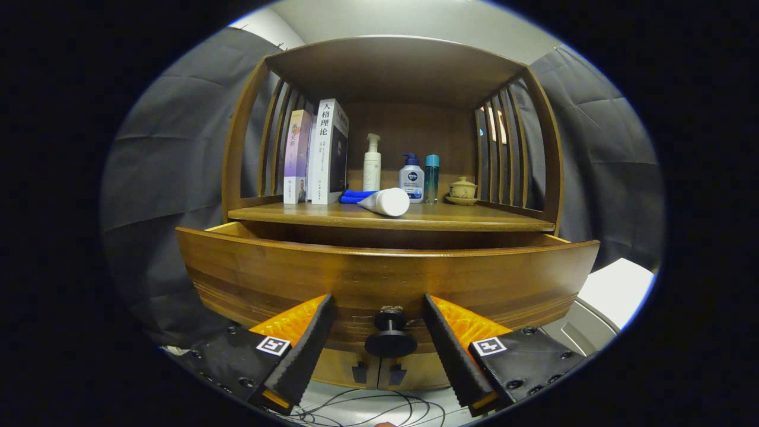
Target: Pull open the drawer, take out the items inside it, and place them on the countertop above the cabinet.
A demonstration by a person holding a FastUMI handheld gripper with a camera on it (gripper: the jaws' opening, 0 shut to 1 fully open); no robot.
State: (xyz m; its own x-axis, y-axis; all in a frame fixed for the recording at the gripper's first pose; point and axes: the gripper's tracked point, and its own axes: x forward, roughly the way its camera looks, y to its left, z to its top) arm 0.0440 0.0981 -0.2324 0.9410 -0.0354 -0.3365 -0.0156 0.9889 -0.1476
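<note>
Gripper view shows the jaws (379, 350) spread wide around the knob (390, 339) of the pulled-out drawer (385, 276), touching nothing, so closing off-centre could slip off it.

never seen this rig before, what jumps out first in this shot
The wooden drawer stands pulled partway out, its front filling the foreground under the countertop. Its dark knob sits between the open gripper jaws, touched by neither. On the countertop beyond, a white tube lies on its side ahead of two books and three upright bottles.
</note>
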